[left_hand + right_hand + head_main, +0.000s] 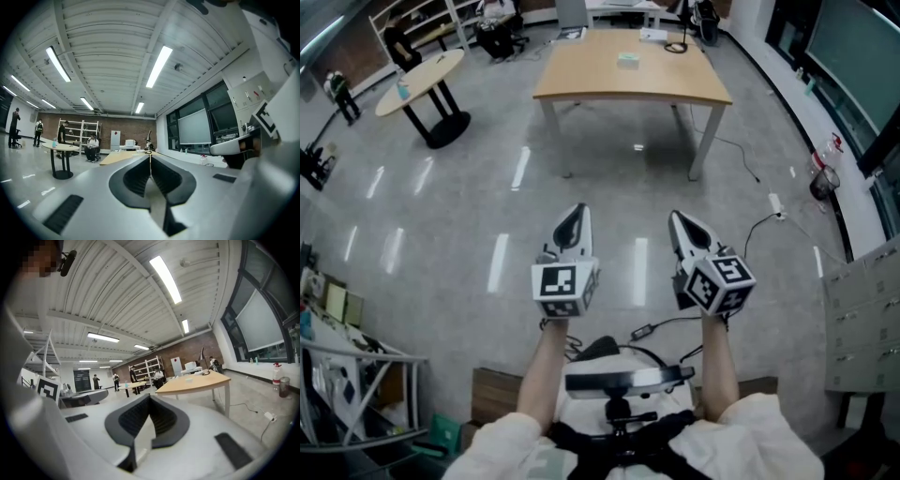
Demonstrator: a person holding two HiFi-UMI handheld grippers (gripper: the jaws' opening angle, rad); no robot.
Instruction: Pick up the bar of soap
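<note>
Above grey floor (pixel 441 234), holding left gripper (pixel 577 212) and right gripper (pixel 677 219) with jaws closed, empty, well short of bar of soap (pixel 628 60) on wooden table (pixel 581 80).

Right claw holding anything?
No: in the right gripper view the right claw has its jaws closed together with nothing between them.

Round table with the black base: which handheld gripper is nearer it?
Left. The round table stands far ahead and to the left of the left gripper; the right gripper is held beside the left one, on the side away from the table.
</note>
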